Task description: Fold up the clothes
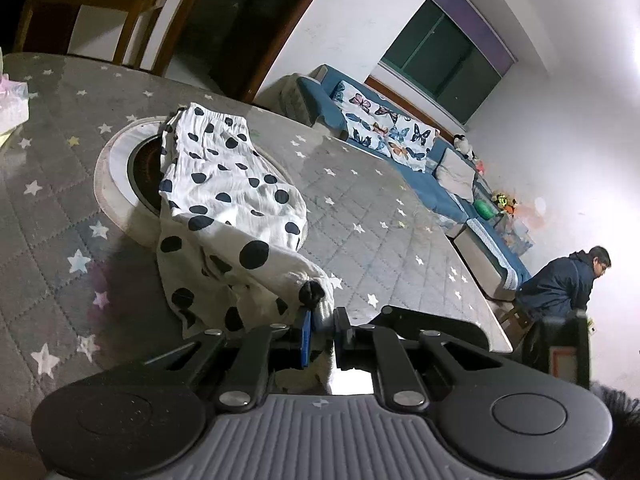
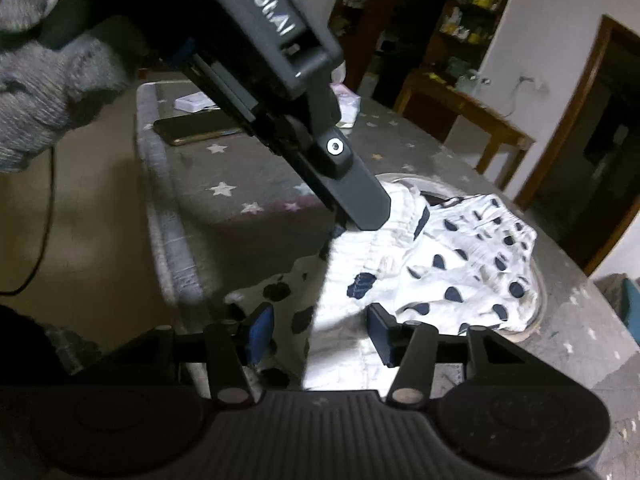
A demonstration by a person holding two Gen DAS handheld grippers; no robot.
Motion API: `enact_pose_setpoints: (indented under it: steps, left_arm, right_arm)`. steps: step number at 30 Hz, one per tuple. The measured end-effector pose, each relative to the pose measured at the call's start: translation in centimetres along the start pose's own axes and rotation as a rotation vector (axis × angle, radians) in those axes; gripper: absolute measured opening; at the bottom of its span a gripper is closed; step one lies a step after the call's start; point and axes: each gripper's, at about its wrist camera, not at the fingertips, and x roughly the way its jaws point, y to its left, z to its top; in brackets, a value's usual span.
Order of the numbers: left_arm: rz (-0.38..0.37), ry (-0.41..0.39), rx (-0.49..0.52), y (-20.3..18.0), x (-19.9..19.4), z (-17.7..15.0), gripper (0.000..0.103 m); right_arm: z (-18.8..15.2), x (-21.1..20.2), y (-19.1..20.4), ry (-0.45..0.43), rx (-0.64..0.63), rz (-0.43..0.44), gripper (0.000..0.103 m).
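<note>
A white garment with dark polka dots (image 1: 224, 200) lies on a grey star-patterned table cover (image 1: 360, 208), partly over a round inset burner (image 1: 120, 168). My left gripper (image 1: 322, 320) is shut on a bunched end of the garment, pulled toward me. In the right wrist view the garment (image 2: 460, 264) lies crumpled, with its elastic waistband to the right. My right gripper (image 2: 320, 328) is open, its blue pads either side of a fold of cloth, not clamped. The left gripper's body (image 2: 280, 80) crosses the upper left of that view, its tip in the cloth.
A phone (image 2: 196, 126) and a small white box (image 2: 194, 102) lie on the table's far end, with a tissue pack (image 2: 348, 104). A blue sofa (image 1: 400, 140), a seated person (image 1: 564, 284) and a wooden side table (image 2: 468, 116) stand around the table.
</note>
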Motion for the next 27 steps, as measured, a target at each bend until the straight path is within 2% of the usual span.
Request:
enact_pose_setpoints:
  steps: [6,8,12,13,18,21,24,27]
  left_arm:
    - [-0.013,-0.008,-0.008,0.1,-0.1,0.2,0.012]
    - [-0.011,-0.005,-0.005,0.3,-0.3,0.0,0.012]
    - [0.000,0.014,0.002,1.2,-0.6,-0.8,0.013]
    - [0.006,0.024,0.004,1.5,-0.6,-1.1,0.013]
    - [0.041,0.127,0.002,3.0,0.9,-3.6,0.013]
    - [0.067,0.178,0.035,3.1,2.1,-5.1,0.015]
    - [0.044,0.173,0.030,3.2,2.3,-5.4,0.016]
    - [0.013,0.140,0.033,3.0,1.7,-5.0,0.018]
  right_arm:
    - [-0.6,0.4,0.6,0.006,-0.008,-0.120,0.049]
    - [-0.9,-0.2,0.5,0.011,-0.019,-0.144,0.035]
    - [-1.4,-1.8,0.3,0.021,-0.057,-0.191,0.023]
    - [-1.6,-2.2,0.4,0.024,-0.072,-0.193,0.019]
    - [-2.4,-2.2,1.1,0.058,-0.126,-0.163,0.018]
    - [-2.7,-1.7,0.9,0.080,-0.113,-0.123,0.018]
    - [-2.5,-2.0,0.1,0.077,-0.072,-0.111,0.018]
    - [-2.7,-2.9,-1.5,0.036,0.057,-0.101,0.015]
